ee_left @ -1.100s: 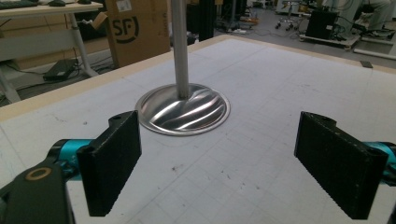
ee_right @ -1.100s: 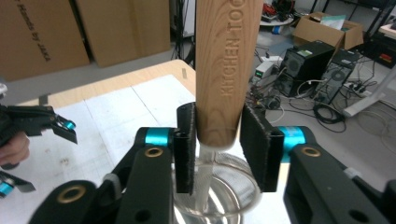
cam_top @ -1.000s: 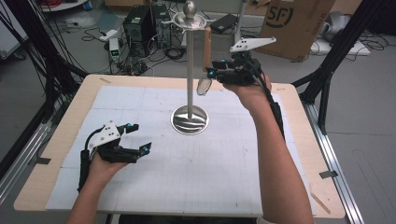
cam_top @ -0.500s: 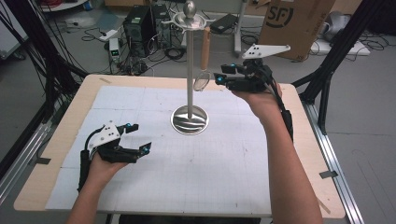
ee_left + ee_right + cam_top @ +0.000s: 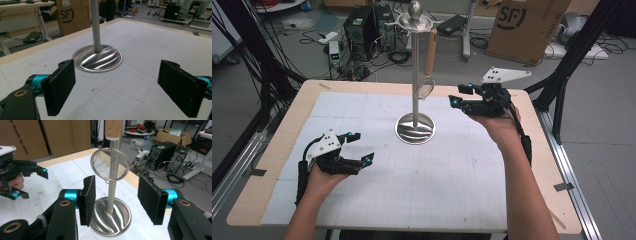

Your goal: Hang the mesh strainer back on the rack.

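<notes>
Behind stand [image 5: 414, 100], cardboard box [image 5: 524, 27]

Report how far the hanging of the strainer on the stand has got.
Done: the small wire-mesh strainer with wooden handle hangs from the tall steel stand with round base. In hand: nothing; the right gripper, jaws just opening, is off the strainer, while the left gripper rests open. Left: probably only drawing the right gripper away.

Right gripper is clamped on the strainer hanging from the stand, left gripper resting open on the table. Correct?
Not quite. The right gripper is not clamped: in the right gripper view its jaws have just been opening and stand apart, below the strainer, which hangs free on the stand. The left gripper is open, as stated.
</notes>
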Available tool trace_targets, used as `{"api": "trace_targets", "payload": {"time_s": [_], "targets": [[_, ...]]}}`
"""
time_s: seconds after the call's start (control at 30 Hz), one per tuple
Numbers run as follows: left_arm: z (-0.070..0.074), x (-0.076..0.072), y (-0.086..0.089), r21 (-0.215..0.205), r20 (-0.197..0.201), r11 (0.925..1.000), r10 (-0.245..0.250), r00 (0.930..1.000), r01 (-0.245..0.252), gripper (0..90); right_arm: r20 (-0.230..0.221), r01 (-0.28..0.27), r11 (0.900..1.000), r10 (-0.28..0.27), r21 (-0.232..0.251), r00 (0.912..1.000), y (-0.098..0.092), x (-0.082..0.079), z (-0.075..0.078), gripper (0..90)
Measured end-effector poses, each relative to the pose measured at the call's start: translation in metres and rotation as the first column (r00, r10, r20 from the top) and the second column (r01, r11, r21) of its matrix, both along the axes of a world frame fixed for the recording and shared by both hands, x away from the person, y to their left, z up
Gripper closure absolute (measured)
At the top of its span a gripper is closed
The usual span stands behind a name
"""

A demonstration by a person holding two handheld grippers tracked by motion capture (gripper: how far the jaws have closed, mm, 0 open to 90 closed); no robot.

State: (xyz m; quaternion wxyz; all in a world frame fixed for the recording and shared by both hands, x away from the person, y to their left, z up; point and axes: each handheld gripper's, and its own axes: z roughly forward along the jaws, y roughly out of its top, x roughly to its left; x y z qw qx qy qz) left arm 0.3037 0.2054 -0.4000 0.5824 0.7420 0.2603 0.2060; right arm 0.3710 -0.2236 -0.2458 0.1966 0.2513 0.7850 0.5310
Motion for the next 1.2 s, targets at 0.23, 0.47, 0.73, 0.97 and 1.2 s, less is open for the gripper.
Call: {"api": "trace_targets", "payload": {"time_s": [0.23, 0.47, 0.73, 0.97, 1.2], "targets": [[0.000, 0.000, 0.000, -0.002, -0.001, 1.0000, -0.003, 1.0000, 0.003, 15.3, 0.001, 0.002, 1.000, -0.002, 0.013, 1.0000, -0.007, -0.013, -0.014, 45.6], [0.000, 0.000, -0.001, 0.000, -0.002, 1.0000, -0.006, 1.0000, 0.006, 15.3, 0.001, 0.025, 0.999, -0.025, 0.021, 0.9997, -0.017, -0.024, -0.030, 42.0], [-0.001, 0.000, -0.002, -0.002, -0.001, 0.9999, -0.011, 0.9999, 0.011, 15.3, -0.003, 0.037, 0.998, -0.037, 0.047, 0.9993, -0.024, -0.036, -0.047, 38.8], [-0.001, 0.000, -0.002, 0.002, -0.005, 1.0000, -0.008, 1.0000, 0.008, 15.3, -0.004, 0.068, 0.996, -0.068, 0.065, 0.9977, -0.033, -0.046, -0.067, 37.1], [-0.002, 0.000, -0.002, 0.004, -0.005, 0.9999, -0.014, 0.9999, 0.014, 15.3, -0.029, 0.104, 0.992, -0.102, 0.071, 0.9943, -0.042, -0.052, -0.082, 33.5]]}}
